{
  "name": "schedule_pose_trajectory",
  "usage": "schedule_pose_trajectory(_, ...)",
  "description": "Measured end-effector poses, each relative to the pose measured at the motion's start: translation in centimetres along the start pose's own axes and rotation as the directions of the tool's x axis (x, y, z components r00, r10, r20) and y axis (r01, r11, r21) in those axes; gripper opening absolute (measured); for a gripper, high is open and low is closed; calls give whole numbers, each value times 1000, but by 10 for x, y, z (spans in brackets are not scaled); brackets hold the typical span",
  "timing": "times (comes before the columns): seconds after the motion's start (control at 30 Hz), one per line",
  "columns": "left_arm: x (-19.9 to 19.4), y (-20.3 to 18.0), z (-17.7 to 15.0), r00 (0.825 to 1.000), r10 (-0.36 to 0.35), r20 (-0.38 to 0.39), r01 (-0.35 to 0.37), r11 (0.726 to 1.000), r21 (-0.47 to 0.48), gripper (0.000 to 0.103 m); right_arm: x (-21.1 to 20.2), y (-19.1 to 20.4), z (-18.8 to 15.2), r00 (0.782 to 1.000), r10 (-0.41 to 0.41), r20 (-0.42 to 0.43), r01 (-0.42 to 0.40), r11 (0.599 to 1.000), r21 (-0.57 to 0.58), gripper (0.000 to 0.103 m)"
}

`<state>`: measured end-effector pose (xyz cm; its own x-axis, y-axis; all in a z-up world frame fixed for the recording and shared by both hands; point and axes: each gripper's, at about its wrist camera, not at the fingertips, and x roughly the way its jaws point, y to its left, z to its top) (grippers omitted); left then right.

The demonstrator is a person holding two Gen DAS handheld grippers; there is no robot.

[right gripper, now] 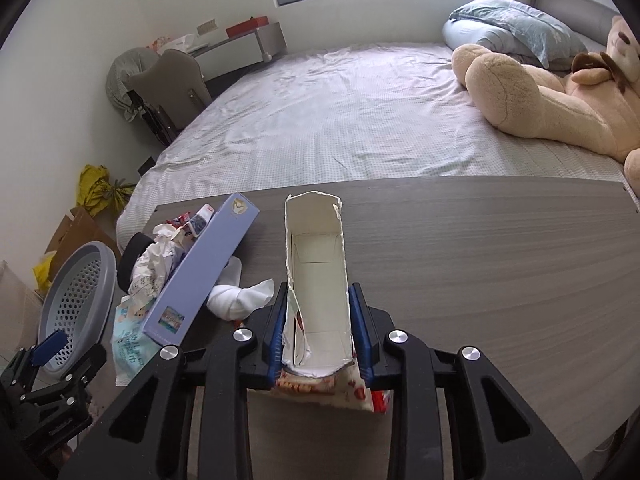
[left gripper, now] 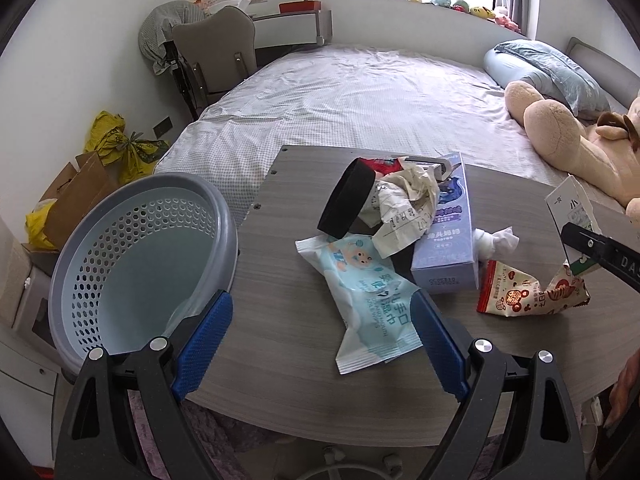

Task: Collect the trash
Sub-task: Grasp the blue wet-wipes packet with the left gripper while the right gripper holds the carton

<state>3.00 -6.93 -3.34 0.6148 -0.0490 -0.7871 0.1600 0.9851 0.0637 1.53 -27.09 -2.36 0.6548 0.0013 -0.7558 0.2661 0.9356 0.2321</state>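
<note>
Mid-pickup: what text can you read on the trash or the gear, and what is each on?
"DAS": right gripper, on its black body; the rest is cut off.
"手口", "WIPES": wet wipes pack; smaller print blurred.
"小": white carton; the rest is too small.
Blue box: print blurred, unreadable.
Snack wrapper: print blurred, unreadable.
Crumpled paper: writing illegible.

Two wrist views, shared table (left gripper: 304,364)

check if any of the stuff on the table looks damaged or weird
The white carton clamped in the right hand-held gripper has a ragged, torn-open top edge. A red snack wrapper seems pinched along with it.
</note>
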Motion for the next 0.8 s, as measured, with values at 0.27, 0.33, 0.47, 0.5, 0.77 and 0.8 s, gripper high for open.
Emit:
schedule_pose_trajectory(0.27,9,-19,-1,999,-29,-25,29,1000,12,86,-24,0,-23,998,63,-4,-63,998,22,29)
schedule_pose_trajectory(0.33,10,-21,-2,1000,-12,-14,13,1000,11,86,-26,0,-26,998,66,-20,-66,998,16,29)
schedule_pose_trajectory(0.47,13,-19,-4,1000,0,-3,0,1000,5,86,-29,4,-27,998,50,-42,-51,999,-15,29)
schedule_pose_trajectory(0.5,14,-19,-5,1000,0,-5,0,1000,4,86,-30,6,-26,998,48,-41,-48,999,-20,29)
schedule_pose_trajectory(0.77,29,-12,-11,999,42,-24,-42,999,20,86,-33,15,-26,997,76,-30,-76,997,-7,29)
schedule_pose_trajectory(0.8,31,-11,-12,998,50,-25,-49,999,22,86,-32,17,-27,996,78,-36,-78,997,-9,29)
